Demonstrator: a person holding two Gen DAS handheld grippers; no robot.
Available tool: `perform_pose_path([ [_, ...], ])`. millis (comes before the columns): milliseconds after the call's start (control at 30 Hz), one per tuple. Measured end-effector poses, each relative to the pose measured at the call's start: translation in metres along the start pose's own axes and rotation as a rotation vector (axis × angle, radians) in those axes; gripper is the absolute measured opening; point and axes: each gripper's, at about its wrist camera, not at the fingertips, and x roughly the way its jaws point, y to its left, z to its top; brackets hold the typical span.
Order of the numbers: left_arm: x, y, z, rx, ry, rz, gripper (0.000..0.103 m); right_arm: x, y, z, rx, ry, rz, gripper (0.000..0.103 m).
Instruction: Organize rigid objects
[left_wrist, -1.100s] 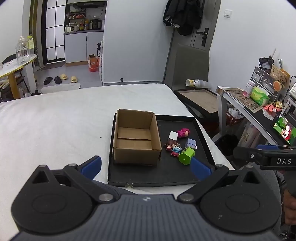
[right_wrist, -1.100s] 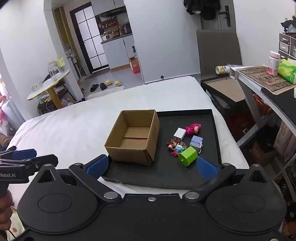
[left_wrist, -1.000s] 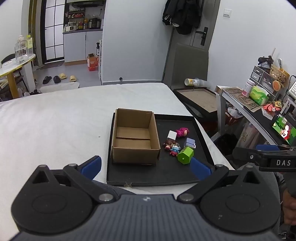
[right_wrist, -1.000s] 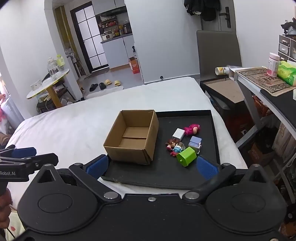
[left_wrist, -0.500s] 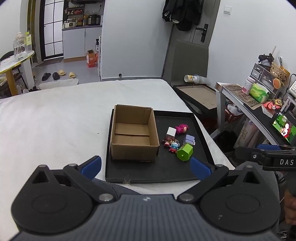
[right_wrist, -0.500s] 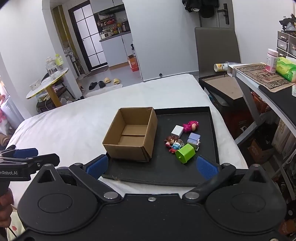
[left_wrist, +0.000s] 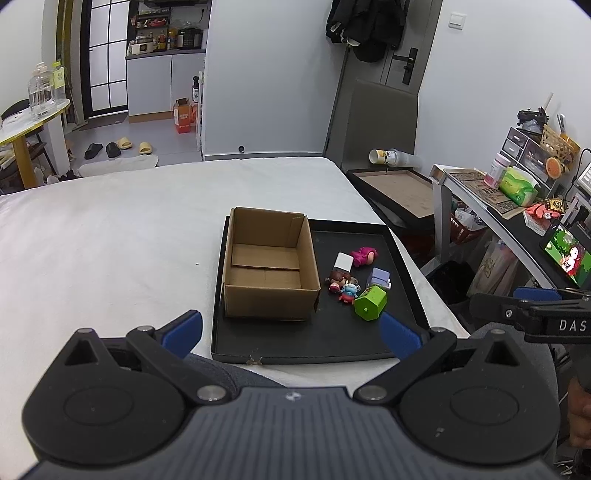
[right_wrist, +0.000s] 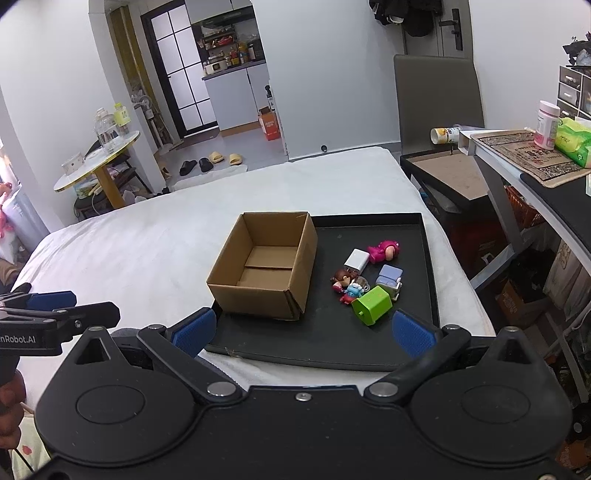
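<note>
Right wrist view | right tongs (right_wrist: 301, 330) spread, empty | left tongs (left_wrist: 291, 330) spread, empty | green block (right_wrist: 371, 305) on black tray (right_wrist: 430, 280), just ahead of right blue pad, nearer right hand | cardboard box (right_wrist: 264, 269) left

White walls (left_wrist: 266, 74); grey chair (left_wrist: 380, 122)

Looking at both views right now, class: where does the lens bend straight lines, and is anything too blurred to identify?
Left wrist view: fisheye bows the door frame and darkens the corners; the black tray and cardboard box stay sharp. Right wrist view: the same curvature at the edges; the green block is crisp, the small figures too tiny to identify.
</note>
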Motion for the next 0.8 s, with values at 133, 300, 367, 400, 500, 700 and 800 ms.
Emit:
perform_pose_path([
  [133,-0.0004,0.0003,0.0008,-0.003,0.0,0.0,0.102,0.0,-0.0004,0.0007,0.0,0.002,-0.005,0.103],
  [300,-0.0004,-0.0002,0.0,-0.004,-0.001,0.001,0.102,0.0005,-0.001,0.0017,0.001,0.004,-0.004,0.103],
  [367,0.0003,-0.0002,-0.0002,-0.005,0.001,0.003,0.102,0.0,-0.0014,0.0013,0.004,0.003,-0.007,0.103],
  [400,0.0006,-0.0001,-0.0004,-0.007,0.004,0.004,0.102,-0.0002,-0.0022,0.0014,0.006,0.003,-0.008,0.103],
  [500,0.0009,0.0007,0.0003,-0.014,0.01,0.0,0.102,-0.0003,-0.0037,0.0019,0.007,0.003,-0.01,0.103],
  [700,-0.0006,-0.0003,0.0013,-0.013,0.004,-0.001,0.102,-0.0005,-0.0063,0.0024,0.011,0.0,-0.014,0.103],
  [800,-0.0007,-0.0009,0.001,-0.014,0.005,0.0,0.102,-0.0014,-0.006,0.003,0.013,0.002,-0.016,0.103],
])
